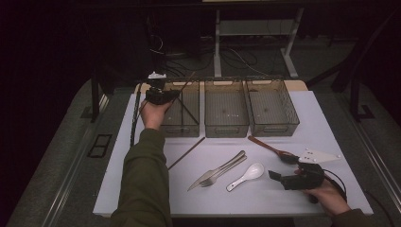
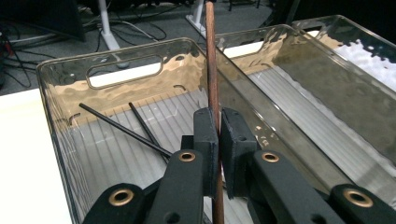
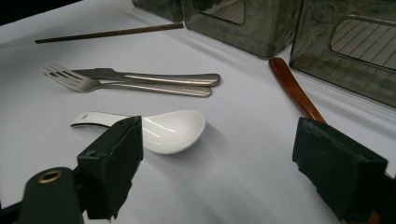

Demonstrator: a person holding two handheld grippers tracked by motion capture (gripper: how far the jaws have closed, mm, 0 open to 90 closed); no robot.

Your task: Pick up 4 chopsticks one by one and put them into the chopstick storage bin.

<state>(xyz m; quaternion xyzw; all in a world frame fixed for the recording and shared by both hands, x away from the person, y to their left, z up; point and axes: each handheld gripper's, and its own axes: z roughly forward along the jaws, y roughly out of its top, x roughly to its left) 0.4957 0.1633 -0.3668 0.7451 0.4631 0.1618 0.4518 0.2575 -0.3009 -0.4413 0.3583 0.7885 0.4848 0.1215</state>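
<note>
Fingertips of the left gripper [image 2: 218, 135] are pinched tight on a brown chopstick [image 2: 211, 56], whose long axis runs almost straight up the middle of the left gripper view, rising from between the pads and out past the top edge. In the high view this gripper [image 1: 158, 94] sits at the upper left, over the leftmost bin [image 1: 189, 124], so the chopstick stands above that bin's open mouth rather than lying flat in it. Two thin black sticks [image 2: 122, 130] already lie on the bin floor; they look like chopsticks, though the ribbed plastic blurs them. The middle bin [image 1: 226, 124] and the right bin [image 1: 273, 124] seem empty.

Low right in the high view, the right gripper [image 1: 293, 178] rests with its jaws spread wide, holding nothing, a white spoon [image 3: 168, 130] just ahead of them. A second brown chopstick [image 1: 187, 152] lies on the table [image 1: 142, 198], nearer the left hand.
</note>
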